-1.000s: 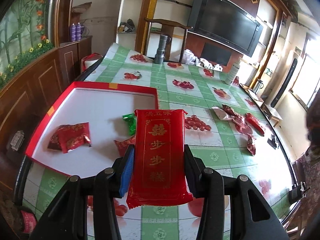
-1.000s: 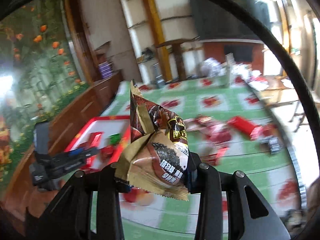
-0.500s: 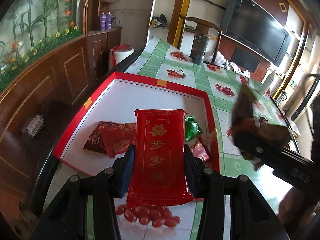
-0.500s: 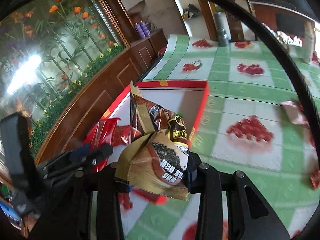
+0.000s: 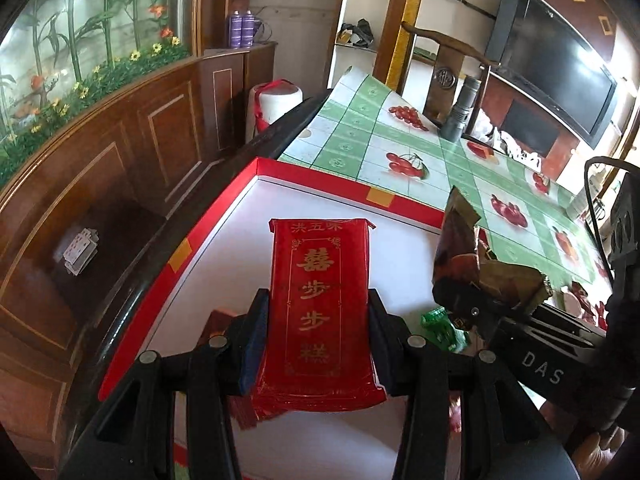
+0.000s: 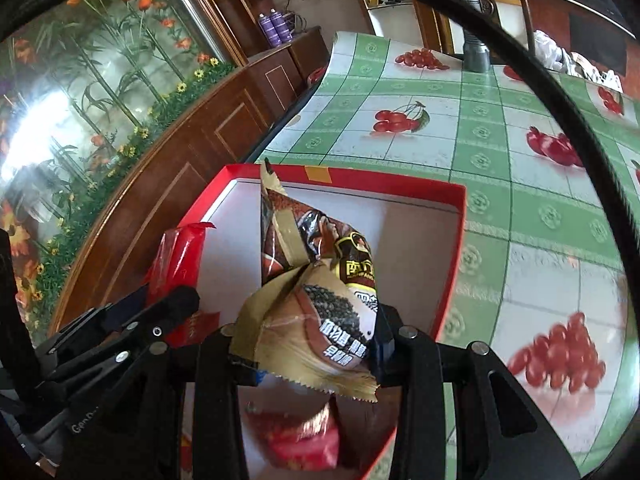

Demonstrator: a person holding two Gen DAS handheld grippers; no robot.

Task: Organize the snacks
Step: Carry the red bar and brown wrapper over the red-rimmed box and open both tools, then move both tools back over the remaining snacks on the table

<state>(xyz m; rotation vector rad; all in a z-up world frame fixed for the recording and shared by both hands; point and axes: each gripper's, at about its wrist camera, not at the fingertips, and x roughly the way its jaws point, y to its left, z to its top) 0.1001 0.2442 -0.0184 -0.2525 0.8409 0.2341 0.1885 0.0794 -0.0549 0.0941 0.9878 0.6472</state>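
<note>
Two handheld grippers tilt steeply down, side by side, over a shallow red box (image 5: 256, 172) with a white floor, which sits at the near left end of a table covered in a green and white cloth (image 5: 404, 148) printed with cherries. The left gripper (image 5: 316, 340) has its fingers closed on the sides of a flat red pack (image 5: 320, 304) with gold characters; the pack stands lengthwise between the pads, its far end pointing across the box, and it hangs above the white floor without touching it. Just to its right, the right gripper (image 6: 312, 344) has its fingers closed on the lower part of a crumpled brown and gold bag (image 6: 316, 280), whose twisted top points toward the far rim of the box. This bag is also held in the air over the box, right of the red pack. From the right wrist view the left gripper (image 6: 132, 332) shows at the near left, its red pack (image 6: 180, 256) raised edge-on. On the box floor lie a small green wrapper (image 5: 442, 326) between the two grippers, a dark red packet (image 5: 218, 320) at the near left, partly hidden by the left fingers, and a blurred red packet (image 6: 300, 436) beneath the right gripper. A grey flask (image 5: 460, 110) stands on the cloth at the table's far side, well apart from the box. Wooden panelling and a flower mural fill the left.
</note>
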